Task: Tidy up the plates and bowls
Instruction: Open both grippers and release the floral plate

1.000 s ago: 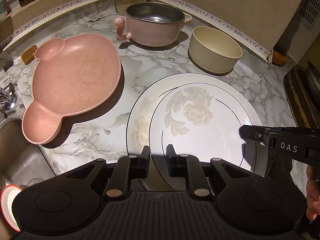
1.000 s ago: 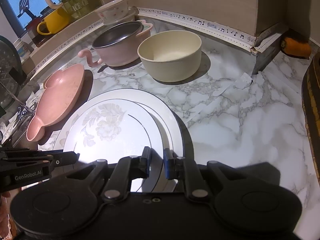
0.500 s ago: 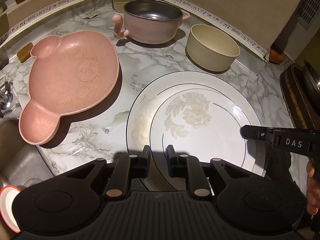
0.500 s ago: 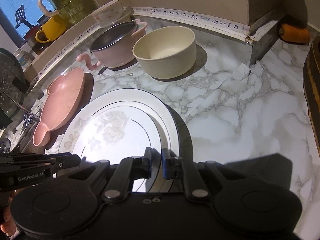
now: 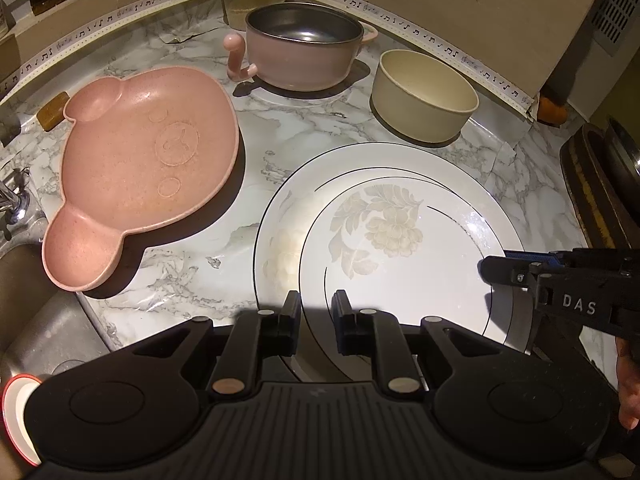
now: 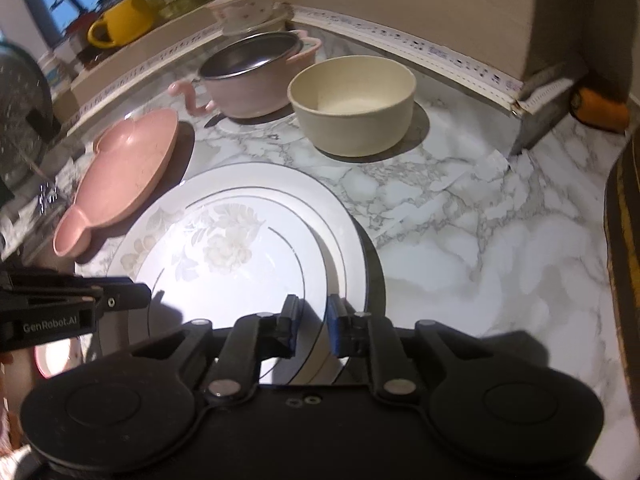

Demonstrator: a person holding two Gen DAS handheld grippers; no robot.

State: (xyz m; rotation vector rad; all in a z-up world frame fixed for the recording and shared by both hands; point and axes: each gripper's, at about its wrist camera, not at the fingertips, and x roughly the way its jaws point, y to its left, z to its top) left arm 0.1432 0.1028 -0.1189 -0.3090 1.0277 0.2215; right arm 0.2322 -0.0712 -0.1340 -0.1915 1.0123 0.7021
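A small white floral plate [image 5: 400, 256] lies on a larger white plate [image 5: 280, 216] on the marble counter; both also show in the right wrist view, small plate [image 6: 240, 264], large plate [image 6: 344, 216]. A pink bear-shaped plate [image 5: 140, 176] lies to the left. A pink pot-shaped bowl [image 5: 304, 56] and a cream bowl [image 5: 424, 96] stand behind. My left gripper [image 5: 316, 316] is slightly open at the small plate's near edge. My right gripper [image 6: 312, 326] is slightly open over the plates' right near edge; neither holds anything.
A sink [image 5: 36, 320] with a tap [image 5: 12, 200] lies at the left. A dark wooden tray [image 5: 592, 184] borders the right. A yellow mug [image 6: 120, 24] and a flowered cup [image 6: 248, 8] stand on the back ledge.
Both grippers have pulled back and risen slightly from the plates. The right gripper's jaws have opened a little. The plates have not moved.
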